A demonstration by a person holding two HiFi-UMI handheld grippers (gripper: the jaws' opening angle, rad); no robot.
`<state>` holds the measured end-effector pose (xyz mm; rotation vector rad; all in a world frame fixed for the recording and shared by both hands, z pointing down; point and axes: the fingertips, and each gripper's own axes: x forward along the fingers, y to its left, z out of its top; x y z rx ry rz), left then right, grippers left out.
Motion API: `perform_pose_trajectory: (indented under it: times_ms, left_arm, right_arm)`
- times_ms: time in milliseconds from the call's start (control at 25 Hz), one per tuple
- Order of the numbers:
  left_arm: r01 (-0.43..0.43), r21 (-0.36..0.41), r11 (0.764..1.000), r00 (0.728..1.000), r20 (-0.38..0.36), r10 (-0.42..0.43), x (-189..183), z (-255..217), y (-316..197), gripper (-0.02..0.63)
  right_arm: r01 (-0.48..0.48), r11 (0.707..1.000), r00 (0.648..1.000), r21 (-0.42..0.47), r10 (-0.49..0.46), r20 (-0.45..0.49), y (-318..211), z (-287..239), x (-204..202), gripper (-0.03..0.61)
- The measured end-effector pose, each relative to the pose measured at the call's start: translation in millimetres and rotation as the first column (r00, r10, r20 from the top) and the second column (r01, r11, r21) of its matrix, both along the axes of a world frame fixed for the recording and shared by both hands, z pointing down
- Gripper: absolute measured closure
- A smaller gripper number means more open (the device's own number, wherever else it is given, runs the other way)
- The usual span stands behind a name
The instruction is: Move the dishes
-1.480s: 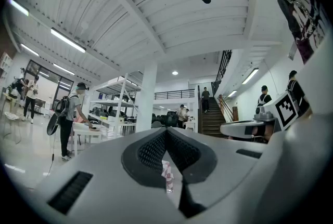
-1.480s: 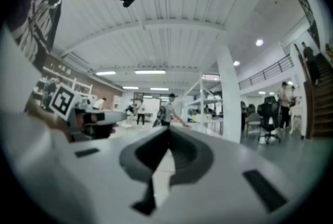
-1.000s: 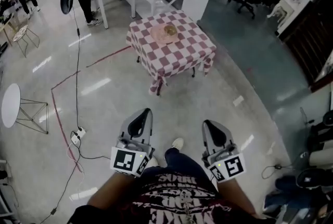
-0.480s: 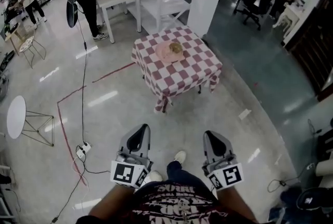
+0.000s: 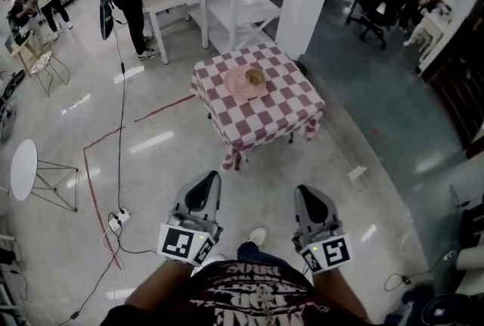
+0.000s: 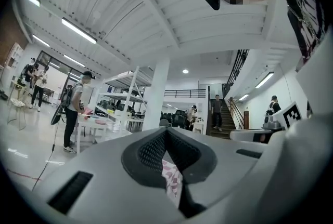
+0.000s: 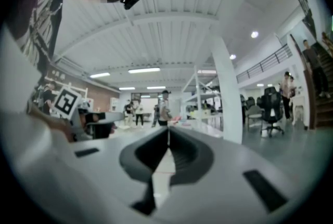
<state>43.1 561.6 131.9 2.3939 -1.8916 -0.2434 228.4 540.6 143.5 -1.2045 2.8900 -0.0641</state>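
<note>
1. Head view: over the last second the checked worktop (image 5: 281, 114) has slid lower in the frame, towards the person, who is walking up to it with both tools carried level in front.
   - The dishes are a pink plate (image 5: 236, 84) with a small brownish bowl (image 5: 255, 77) on it. They sit on the far half of the cloth, well apart from both tools.
   - The left tool (image 5: 207, 178) and right tool (image 5: 305, 190) point up the frame at the worktop, side by side, with a shoe on the floor between them.
   - The plate lies ahead and between their two lines, a little closer to the left tool's line. I judge the left hand to be marginally nearer, and the near edge of the worktop has to be reached first.
2. Left gripper view: the left tool's jaws meet at their tips with nothing held. The checked cloth (image 6: 171, 179) shows through the hollow below the tips, so the worktop is dead ahead. The dishes themselves cannot be made out.
3. Right gripper view: the right tool's jaws are pressed together and empty. Through the gap only pale floor shows, with no dish. A white pillar (image 7: 228, 98) stands to the right.
</note>
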Motion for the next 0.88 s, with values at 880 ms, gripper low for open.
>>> perform_pose_trajectory:
  times_ms: [880]
  left_arm:
    - [0.127, 0.078, 0.989, 0.982, 0.130, -0.136, 32.4, -27.0, -73.8, 0.588]
  right_arm:
    - [0.076, 0.993, 0.997, 0.091, -0.078, 0.016, -97.4, -22.8, 55.0, 0.545]
